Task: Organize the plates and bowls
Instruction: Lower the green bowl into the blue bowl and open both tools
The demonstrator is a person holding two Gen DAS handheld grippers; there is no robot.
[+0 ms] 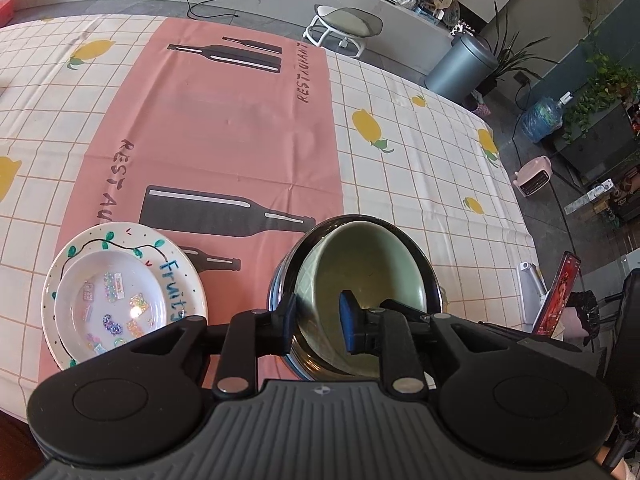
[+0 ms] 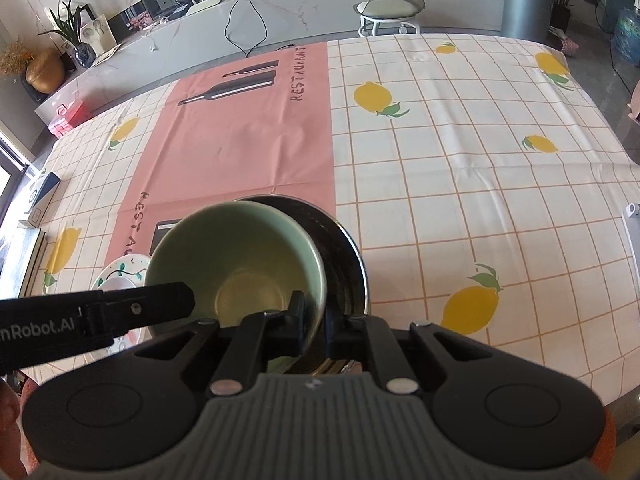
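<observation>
A pale green bowl sits tilted inside a dark steel bowl on the pink mat. My left gripper straddles the near left rims of both bowls; one finger is outside the steel wall, the other stands inside the green bowl with a gap, so it is open. In the right wrist view my right gripper is shut on the near rim of the green bowl, which leans in the steel bowl. To the left lies a painted plate with a small white sticker dish on it.
The lemon-check tablecloth covers the table beyond and right of the bowls. A phone on a white stand is at the right table edge. Past the far edge stand a stool and a grey bin.
</observation>
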